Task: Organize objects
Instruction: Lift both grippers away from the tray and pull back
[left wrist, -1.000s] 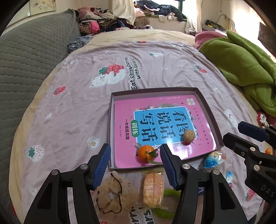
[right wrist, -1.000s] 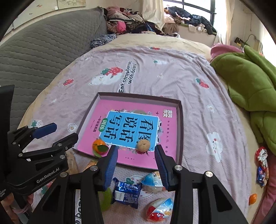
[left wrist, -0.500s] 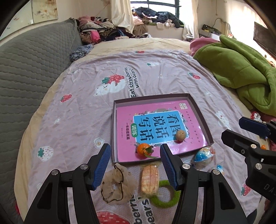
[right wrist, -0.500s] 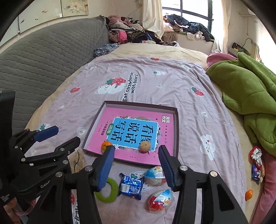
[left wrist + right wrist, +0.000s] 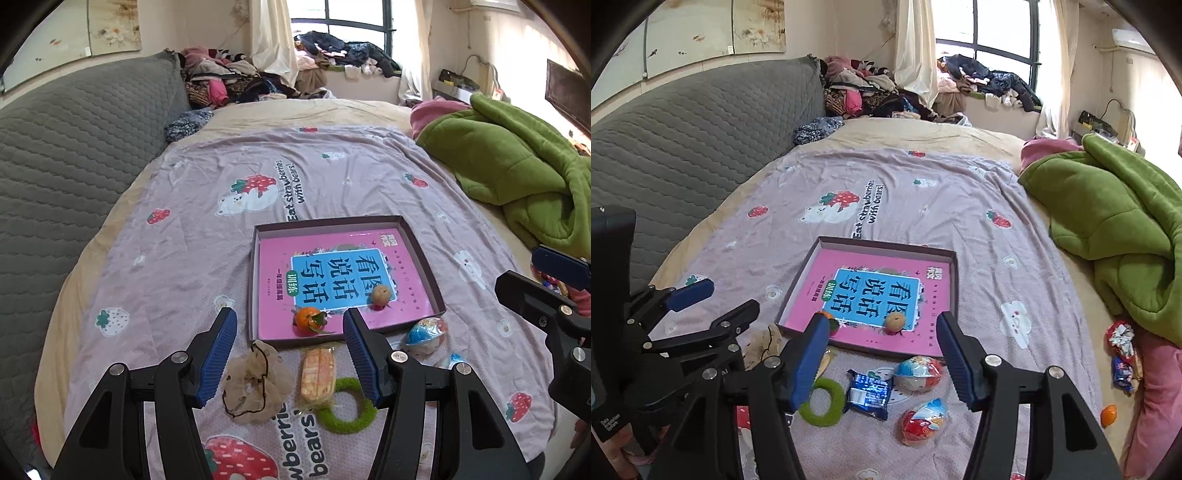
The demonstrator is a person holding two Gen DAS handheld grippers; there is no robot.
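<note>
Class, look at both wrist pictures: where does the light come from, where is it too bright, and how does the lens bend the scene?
Left wrist view: daylight enters through the window, which is washed out; the bed sheet bulges outward and the corners go black. Right wrist view: the same window glares white, the green blanket curves at the edge, and the tray stays sharp.

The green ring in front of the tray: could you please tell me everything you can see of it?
The green ring is a fuzzy, bright green loop with an open middle, lying flat on the sheet just short of the tray. From the left wrist, the wrapped snack overlaps its far-left edge. The blue packet lies beside it, apparently apart. No tongs touch it.
</note>
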